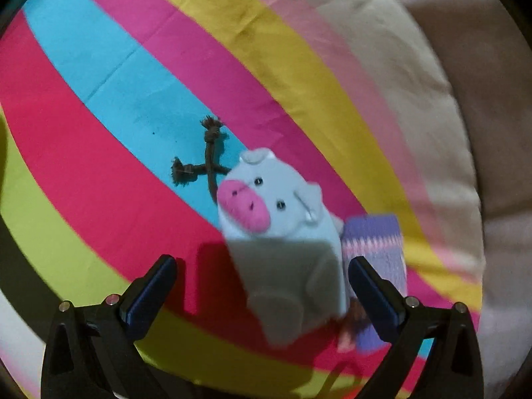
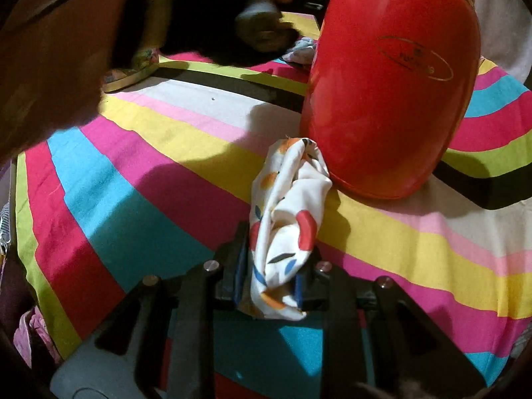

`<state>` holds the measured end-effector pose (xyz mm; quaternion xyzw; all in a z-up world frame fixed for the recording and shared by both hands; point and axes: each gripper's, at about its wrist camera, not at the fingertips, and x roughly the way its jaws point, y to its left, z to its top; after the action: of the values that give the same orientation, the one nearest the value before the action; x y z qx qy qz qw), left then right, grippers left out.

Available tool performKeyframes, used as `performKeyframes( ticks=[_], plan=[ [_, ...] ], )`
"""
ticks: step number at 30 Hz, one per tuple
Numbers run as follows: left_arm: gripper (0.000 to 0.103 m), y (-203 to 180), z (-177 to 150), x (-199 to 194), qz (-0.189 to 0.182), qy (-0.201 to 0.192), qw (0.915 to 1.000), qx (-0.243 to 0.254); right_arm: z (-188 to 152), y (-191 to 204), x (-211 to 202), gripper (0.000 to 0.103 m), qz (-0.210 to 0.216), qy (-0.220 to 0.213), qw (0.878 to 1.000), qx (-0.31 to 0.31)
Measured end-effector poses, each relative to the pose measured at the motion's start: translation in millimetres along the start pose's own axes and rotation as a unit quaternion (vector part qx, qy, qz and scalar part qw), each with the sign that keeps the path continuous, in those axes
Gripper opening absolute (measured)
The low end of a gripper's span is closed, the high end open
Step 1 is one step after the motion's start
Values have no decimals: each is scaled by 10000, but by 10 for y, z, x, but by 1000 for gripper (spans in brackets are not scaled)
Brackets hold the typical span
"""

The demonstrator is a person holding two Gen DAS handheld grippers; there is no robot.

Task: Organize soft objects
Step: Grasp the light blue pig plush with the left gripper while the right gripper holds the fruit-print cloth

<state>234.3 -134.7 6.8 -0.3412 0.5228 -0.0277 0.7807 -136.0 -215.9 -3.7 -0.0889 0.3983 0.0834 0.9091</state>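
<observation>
In the left wrist view a pale blue plush animal point(image 1: 282, 206) with a pink snout and brown rope limbs point(image 1: 207, 159) lies on the striped sheet point(image 1: 99, 183). My left gripper point(image 1: 262, 266) is open wide, its fingers on either side of the plush's lower body, and the left pad stands clear of it. A purple knitted piece point(image 1: 375, 242) lies against the plush's right side. In the right wrist view my right gripper point(image 2: 271, 276) is shut on a rolled white cloth point(image 2: 289, 199) printed with orange and red shapes. The cloth's far end rests beside a red container point(image 2: 389, 99).
A person's arm point(image 2: 50, 66) with a dark-gloved hand point(image 2: 216, 16) reaches across the back left of the right wrist view. A flowered item point(image 2: 133, 69) lies under it. A cream pillow point(image 1: 415, 83) borders the sheet at the left wrist view's upper right.
</observation>
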Motion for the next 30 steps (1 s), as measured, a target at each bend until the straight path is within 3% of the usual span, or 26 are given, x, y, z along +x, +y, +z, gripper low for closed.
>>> performKeyframes(
  ticks=[6,8,11,12,13,14,15,20,22,26,30],
  plan=[
    [103,-227,120,155,42,9,9999,153,-2,-30,-14,27,88,9,9999,90],
    [103,-276,119,219,383,45,9987,330,1,-22,-23,27,81,10,9999,86],
    [101,-428,50,251,781,62,9910,1086,10,-27,-34,27,69,13,9999,72],
    [73,-459,33,234,828,53,9879,1309,6,-25,-34,27,65,12,10000,69],
    [47,-449,8,158,566,-25,9880,1439,6,-24,-39,27,60,12,10000,65],
    [30,-391,-27,60,337,-47,9887,1460,5,-40,-15,27,64,14,10000,61],
    [25,-349,-57,-12,314,-57,9883,1491,6,-37,-18,28,67,15,10000,65],
    [22,135,-514,-781,250,-608,9707,2310,13,-67,-18,29,137,14,9999,91],
    [22,533,-781,-1171,47,-753,9687,2367,18,-89,-26,29,137,15,9999,82],
    [22,1251,-1313,-1649,276,-796,9638,2530,24,-93,-31,29,144,15,9999,90],
    [22,1624,-1731,-1780,461,-829,9631,2518,27,-96,-31,29,144,15,9999,90]
  ],
)
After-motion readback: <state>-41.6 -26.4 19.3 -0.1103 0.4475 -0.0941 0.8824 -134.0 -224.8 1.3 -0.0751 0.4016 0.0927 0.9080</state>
